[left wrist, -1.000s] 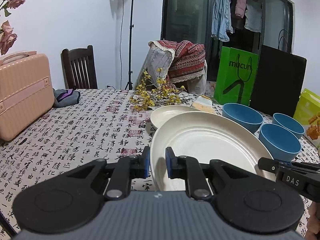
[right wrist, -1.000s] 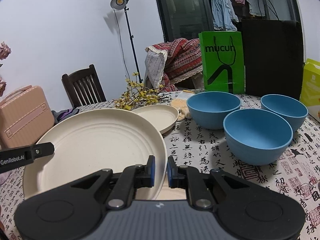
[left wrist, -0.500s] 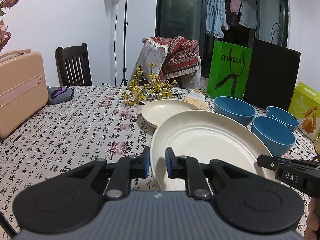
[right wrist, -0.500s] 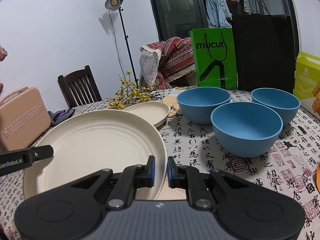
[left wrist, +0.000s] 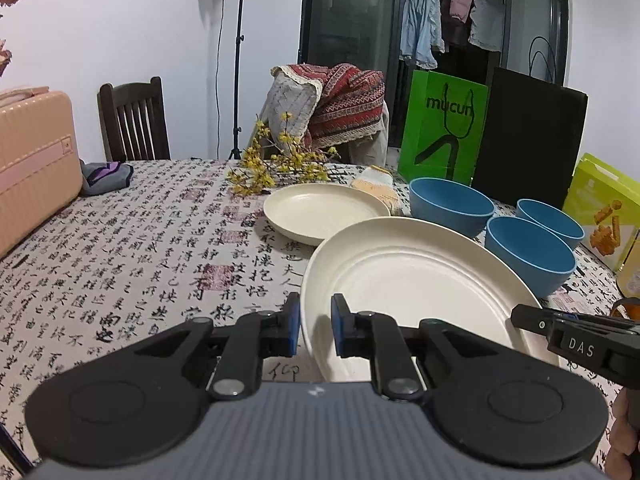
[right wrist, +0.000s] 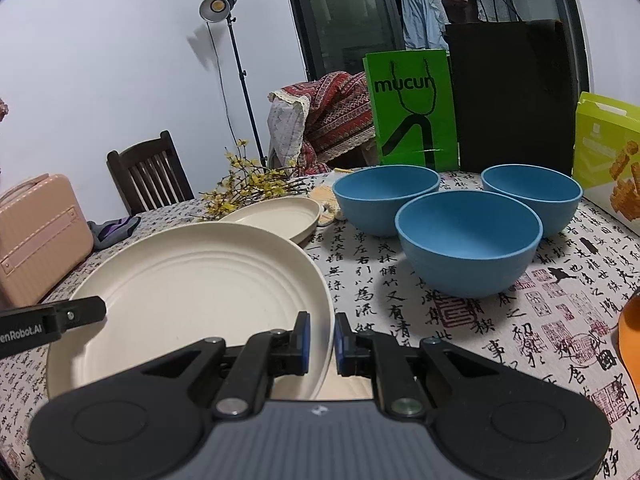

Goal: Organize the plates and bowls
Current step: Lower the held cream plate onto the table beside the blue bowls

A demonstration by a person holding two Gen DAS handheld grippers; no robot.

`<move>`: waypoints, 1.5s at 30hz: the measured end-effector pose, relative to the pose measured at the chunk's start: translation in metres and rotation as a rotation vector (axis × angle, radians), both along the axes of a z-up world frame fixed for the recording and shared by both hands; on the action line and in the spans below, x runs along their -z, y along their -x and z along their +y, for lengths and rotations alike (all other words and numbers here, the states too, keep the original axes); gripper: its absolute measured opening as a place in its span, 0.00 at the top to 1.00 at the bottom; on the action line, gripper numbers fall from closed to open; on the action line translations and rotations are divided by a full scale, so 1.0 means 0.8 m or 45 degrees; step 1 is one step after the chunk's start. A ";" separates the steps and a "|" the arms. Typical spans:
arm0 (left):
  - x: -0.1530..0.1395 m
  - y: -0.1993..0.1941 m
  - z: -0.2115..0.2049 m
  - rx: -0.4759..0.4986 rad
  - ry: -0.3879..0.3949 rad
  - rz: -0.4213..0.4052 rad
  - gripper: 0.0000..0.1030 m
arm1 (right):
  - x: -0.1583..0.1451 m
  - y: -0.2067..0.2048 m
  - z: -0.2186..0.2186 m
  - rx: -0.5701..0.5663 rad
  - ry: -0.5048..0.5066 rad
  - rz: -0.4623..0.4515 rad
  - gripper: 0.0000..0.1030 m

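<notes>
While the large cream plate (left wrist: 412, 280) is carried between both tools, it has sunk toward the small plate (left wrist: 320, 216) beyond, 3 blue bowls (right wrist: 468, 240) just beside. Left gripper (left wrist: 315, 330) and right gripper (right wrist: 321, 338), jaws nearly closed, each pinch its rim; stacking seems next.

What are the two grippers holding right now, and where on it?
Both hold the large cream plate by its rim: the left gripper on its left edge, the right gripper on its right edge.
</notes>
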State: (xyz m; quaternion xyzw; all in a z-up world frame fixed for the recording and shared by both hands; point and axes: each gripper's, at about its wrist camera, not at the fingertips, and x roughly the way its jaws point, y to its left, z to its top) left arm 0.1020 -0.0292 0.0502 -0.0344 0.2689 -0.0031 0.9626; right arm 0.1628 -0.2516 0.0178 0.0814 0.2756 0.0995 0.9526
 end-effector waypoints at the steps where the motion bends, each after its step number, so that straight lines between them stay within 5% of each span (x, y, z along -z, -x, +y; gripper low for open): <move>1: 0.002 0.000 -0.001 0.004 0.003 0.003 0.85 | 0.001 0.001 -0.001 0.002 0.003 -0.001 0.88; 25: 0.053 0.003 -0.012 0.102 0.031 0.081 0.85 | 0.027 0.021 -0.018 0.060 0.062 0.001 0.89; 45: 0.073 -0.001 -0.023 0.146 -0.044 0.097 0.85 | 0.043 0.029 -0.010 0.081 0.175 -0.027 0.89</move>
